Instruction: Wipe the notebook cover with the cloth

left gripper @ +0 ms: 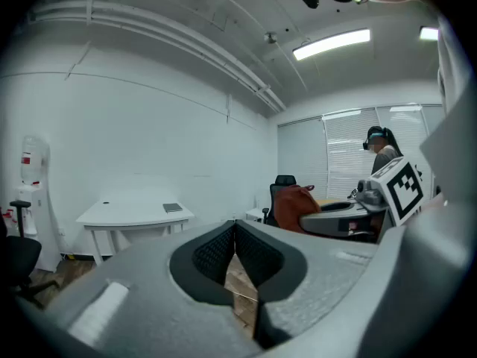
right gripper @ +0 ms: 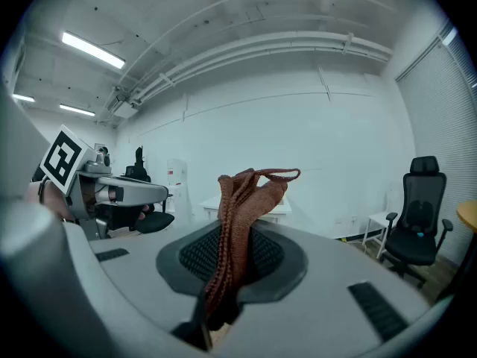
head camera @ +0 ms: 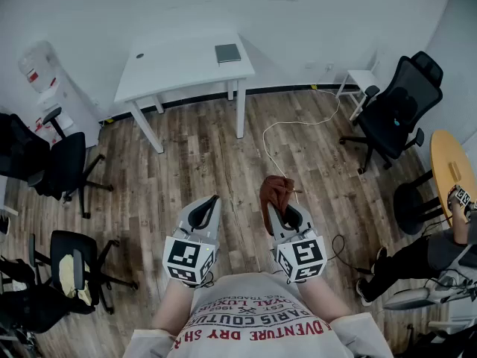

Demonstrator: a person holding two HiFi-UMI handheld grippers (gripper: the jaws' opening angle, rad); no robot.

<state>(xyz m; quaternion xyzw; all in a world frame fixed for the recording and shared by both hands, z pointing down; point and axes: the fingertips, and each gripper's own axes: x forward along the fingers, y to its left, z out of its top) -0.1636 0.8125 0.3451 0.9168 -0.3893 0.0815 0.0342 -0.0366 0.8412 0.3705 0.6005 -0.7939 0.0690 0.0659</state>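
I see bright, even light from ceiling strips [left gripper: 332,43]; shadows are faint. Both gripper views bulge fisheye-style with black corners, and the head view curves at its edges.

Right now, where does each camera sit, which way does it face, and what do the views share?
Head view: on the head, looking steeply down at the floor; shows left gripper, right gripper, forearms.
Left gripper view: on that gripper, facing the table along its shut jaws.
Right gripper view: on that gripper, looking along jaws shut on the cloth.
Shared: all show the table.
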